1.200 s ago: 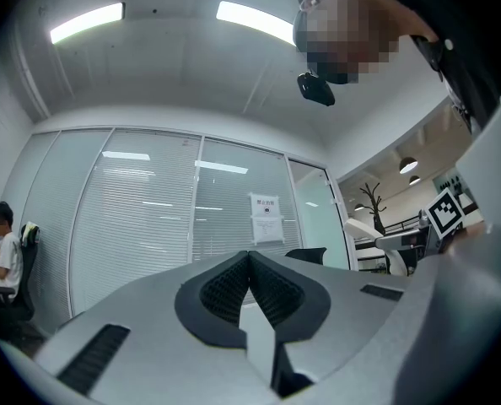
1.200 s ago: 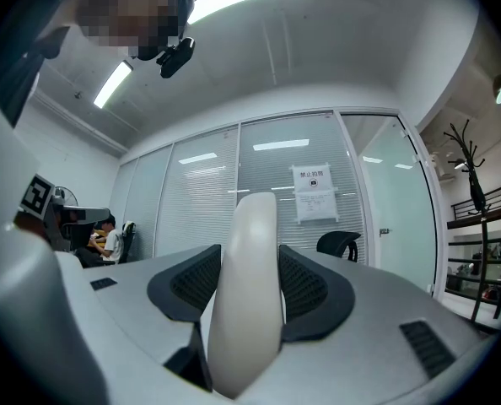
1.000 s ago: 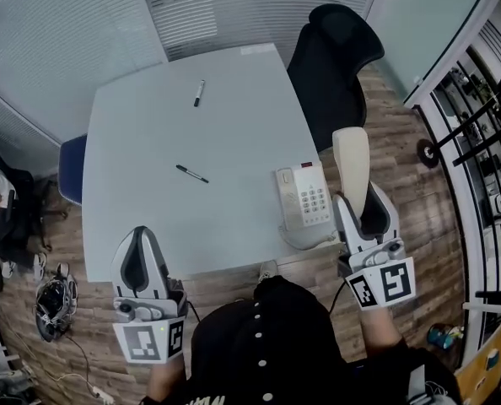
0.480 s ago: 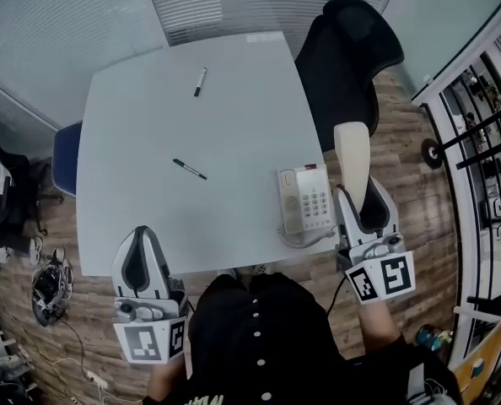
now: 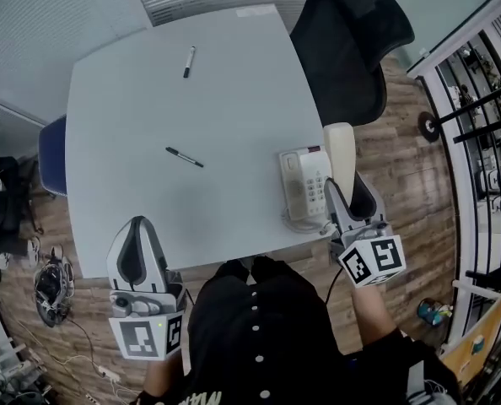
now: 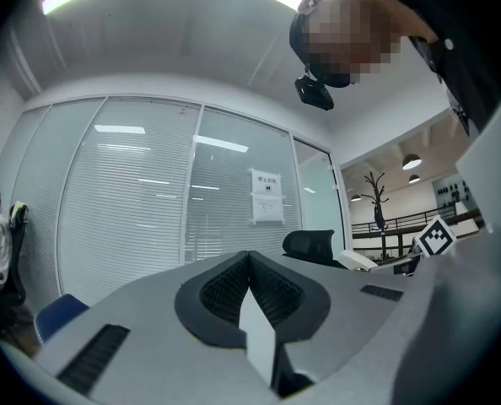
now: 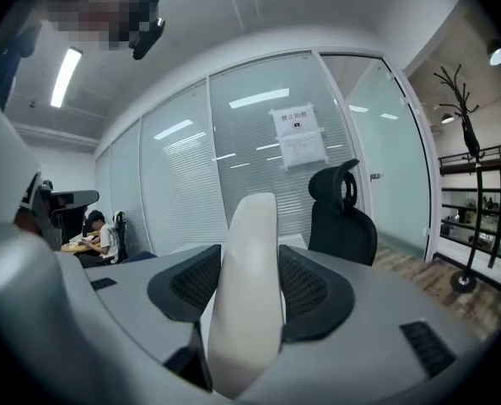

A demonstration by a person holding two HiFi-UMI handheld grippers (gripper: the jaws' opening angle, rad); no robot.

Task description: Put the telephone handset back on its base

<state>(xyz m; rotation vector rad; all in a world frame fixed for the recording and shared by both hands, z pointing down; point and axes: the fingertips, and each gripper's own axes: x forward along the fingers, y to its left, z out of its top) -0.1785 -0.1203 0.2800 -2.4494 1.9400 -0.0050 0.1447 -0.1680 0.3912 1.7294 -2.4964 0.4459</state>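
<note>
Here, the right gripper [image 5: 347, 194] is clamped on the lower end of the cream handset [image 5: 341, 146]. The handset sticks up out of the jaws, just beside the right side of the base [image 5: 304, 184] at the near right corner of the table [image 5: 191, 99]. The left gripper [image 5: 137, 224] is held at the table's near left edge, well apart from the phone, its jaws pressed together on nothing.

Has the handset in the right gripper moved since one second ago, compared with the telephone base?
Yes. The handset, held in the right gripper, has shifted left toward the telephone base. It now overlaps the base's right edge in the head view.
</note>
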